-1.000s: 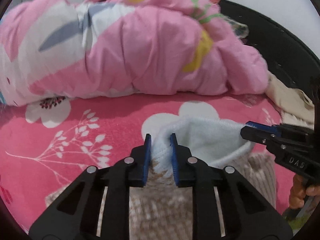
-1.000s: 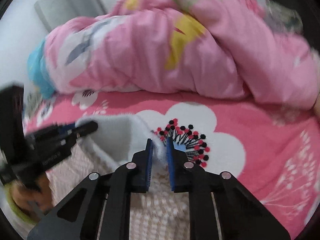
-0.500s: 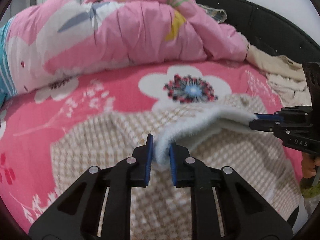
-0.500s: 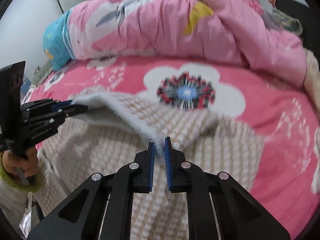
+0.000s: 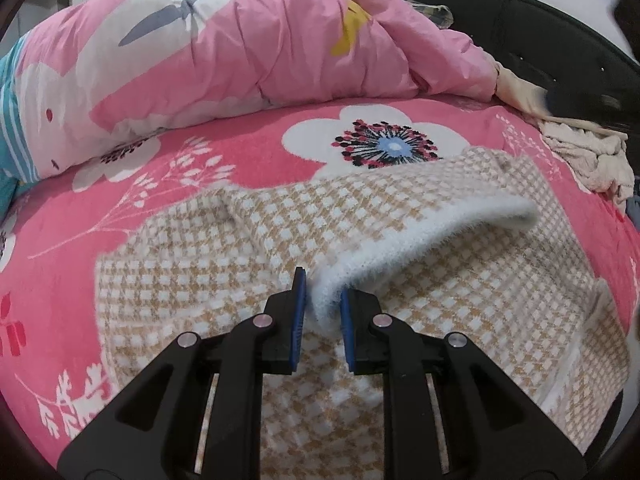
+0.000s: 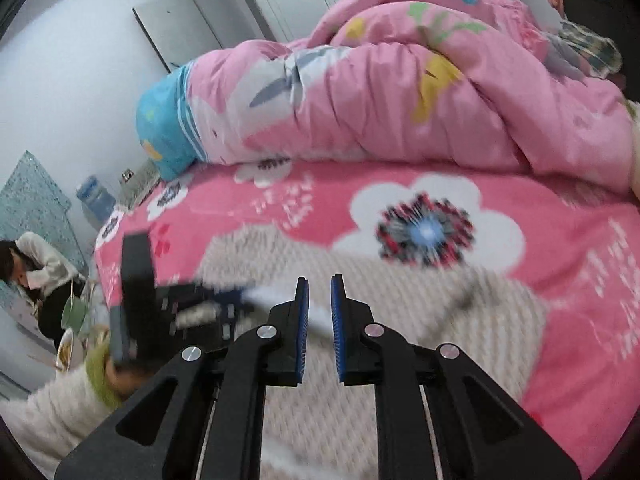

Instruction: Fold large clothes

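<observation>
Blue-padded fingers point(image 5: 299, 312) of the left gripper point(image 5: 322, 312) are pinching the white fleecy edge of a beige-and-white checked knit garment point(image 5: 460, 280), the fabric bunched tight between the two pads. Its jaws have just been parting a little, yet the cloth is staying pressed between them. From that pinch the fleecy lining is curling up and away to the right, lifted in a fold above the rest of the garment, which is lying spread flat on a pink fleece blanket with big white flowers point(image 5: 200, 184) that covers the bed.

In the right wrist view, the right gripper point(image 6: 319, 312) is holding its blue pads close together; the picture is blurred there, and a pale strip of the garment's edge point(image 6: 320, 318) is showing in the narrow gap, so it is gripping that edge. At the left of that view the left gripper's black body point(image 6: 168, 304) is hovering low over the garment, held by a hand in a cream fuzzy sleeve with a green cuff point(image 6: 96, 376).

Behind the garment, a rumpled pink quilt with grey and yellow prints point(image 5: 248, 52) is lying piled along the far side of the bed, and cream crumpled cloths point(image 5: 588, 152) are sitting at the right edge, beside a black headboard point(image 5: 540, 36).
</observation>
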`<state>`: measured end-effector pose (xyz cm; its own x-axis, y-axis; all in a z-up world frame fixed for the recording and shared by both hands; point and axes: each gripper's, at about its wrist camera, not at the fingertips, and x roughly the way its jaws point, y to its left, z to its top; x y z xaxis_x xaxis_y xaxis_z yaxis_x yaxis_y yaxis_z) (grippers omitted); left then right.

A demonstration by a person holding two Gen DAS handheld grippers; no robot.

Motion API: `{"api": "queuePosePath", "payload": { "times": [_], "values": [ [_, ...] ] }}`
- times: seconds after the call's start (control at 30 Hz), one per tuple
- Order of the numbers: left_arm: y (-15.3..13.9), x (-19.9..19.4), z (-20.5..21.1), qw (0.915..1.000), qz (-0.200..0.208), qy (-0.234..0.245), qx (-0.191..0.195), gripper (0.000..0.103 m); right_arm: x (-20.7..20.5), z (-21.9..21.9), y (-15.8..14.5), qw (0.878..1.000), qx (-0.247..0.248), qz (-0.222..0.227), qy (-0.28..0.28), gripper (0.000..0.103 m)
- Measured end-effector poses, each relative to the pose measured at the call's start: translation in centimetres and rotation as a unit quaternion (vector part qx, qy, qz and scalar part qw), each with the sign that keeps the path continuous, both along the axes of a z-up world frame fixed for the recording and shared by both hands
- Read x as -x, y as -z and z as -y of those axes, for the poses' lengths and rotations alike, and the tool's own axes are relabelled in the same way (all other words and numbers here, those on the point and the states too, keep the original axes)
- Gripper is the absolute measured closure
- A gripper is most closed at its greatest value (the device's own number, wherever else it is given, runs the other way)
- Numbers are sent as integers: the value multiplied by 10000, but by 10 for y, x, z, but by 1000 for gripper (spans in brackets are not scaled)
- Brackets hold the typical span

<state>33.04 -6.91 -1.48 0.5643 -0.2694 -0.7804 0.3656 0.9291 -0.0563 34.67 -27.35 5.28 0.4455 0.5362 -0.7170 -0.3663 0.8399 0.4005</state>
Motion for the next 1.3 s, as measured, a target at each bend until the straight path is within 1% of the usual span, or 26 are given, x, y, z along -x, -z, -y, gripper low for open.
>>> {"api": "queuePosePath", "payload": {
  "times": [0.1, 0.17, 0.2, 0.27, 0.3, 0.37, 0.43, 0.47, 0.53, 0.57, 0.6, 0.63, 0.7, 0.73, 0.8, 0.83, 0.9, 0.93, 0.97, 1.0, 1.03, 1.07, 1.13, 1.17, 1.23, 1.3],
  "values": [
    [-8, 7, -14, 9994, -221, -143, 226, 83, -18, -27, 49, 9982, 137, -559, -188, 91],
    [-16, 14, -28, 9982, -276, -182, 510, 83, -17, -36, 82, 9948, 349, -914, -283, 91],
    [-25, 19, -40, 9965, -227, -209, 775, 83, -13, -37, 92, 9945, 346, -938, -298, 91],
    [-41, 23, -52, 9930, -93, -220, 1153, 83, -5, -34, 95, 9958, 267, -808, -332, 91],
    [-47, 21, -54, 9918, -28, -239, 1257, 83, -3, -33, 96, 9957, 256, -822, -337, 91],
    [-58, 9, -50, 9907, 68, -322, 1318, 80, -1, -32, 95, 9953, 268, -867, -328, 91],
    [-54, -9, -36, 9898, -89, -300, 1391, 75, 1, -33, 94, 9952, 358, -845, -334, 91],
    [-44, -20, -26, 9898, -273, -303, 1363, 75, 3, -34, 94, 9951, 426, -825, -348, 91],
    [-18, -35, -5, 9938, -579, -335, 891, 75, 8, -31, 90, 9946, 550, -801, -366, 91],
    [-2, -39, 3, 9953, -718, -410, 512, 75, 14, -28, 88, 9944, 618, -785, -337, 91],
    [13, -39, 8, 9954, -801, -411, 324, 75, 17, -19, 85, 9938, 779, -763, -232, 91],
    [15, -34, 7, 9965, -636, -408, 353, 75, 19, -5, 79, 9929, 913, -759, -74, 91],
    [15, -24, 7, 9982, -421, -335, 270, 74, 24, 16, 63, 9940, 825, -705, 138, 91],
    [16, -21, 7, 9985, -373, -317, 230, 74, 25, 25, 53, 9947, 809, -566, 277, 89],
    [17, -18, 7, 9990, -285, -308, 179, 74, 20, 30, 37, 9961, 709, -344, 399, 76],
    [17, -16, 8, 9990, -268, -319, 174, 74, 16, 28, 33, 9964, 684, -291, 414, 75],
    [18, -14, 6, 9989, -252, -335, 192, 74, 6, 17, 39, 9965, 689, -302, 367, 75],
    [18, -13, 6, 9989, -231, -344, 197, 74, 0, 8, 50, 9960, 775, -344, 284, 75],
    [19, -12, 6, 9990, -205, -354, 201, 74, -5, 1, 58, 9944, 966, -351, 262, 74],
    [19, -10, 6, 9990, -167, -360, 195, 74, -11, -5, 75, 9896, 1366, -369, 257, 74],
    [19, -10, 6, 9990, -150, -362, 197, 74, -15, -4, 90, 9878, 1486, -431, 199, 74],
    [19, -9, 7, 9991, -156, -353, 188, 74, -15, -1, 95, 9894, 1368, -453, 198, 74],
    [19, -7, 8, 9993, -84, -348, 139, 74, -11, 17, 92, 9914, 1114, -578, 382, 75],
    [18, -6, 9, 9994, -45, -337, 110, 74, -9, 20, 89, 9905, 1133, -625, 456, 76],
    [18, -6, 9, 9994, -7, -333, 113, 74, -3, 26, 81, 9866, 1347, -704, 589, 76],
    [19, -6, 7, 9992, 12, -362, 159, 74, 0, 25, 72, 9809, 1690, -609, 747, 73]
  ]
}}
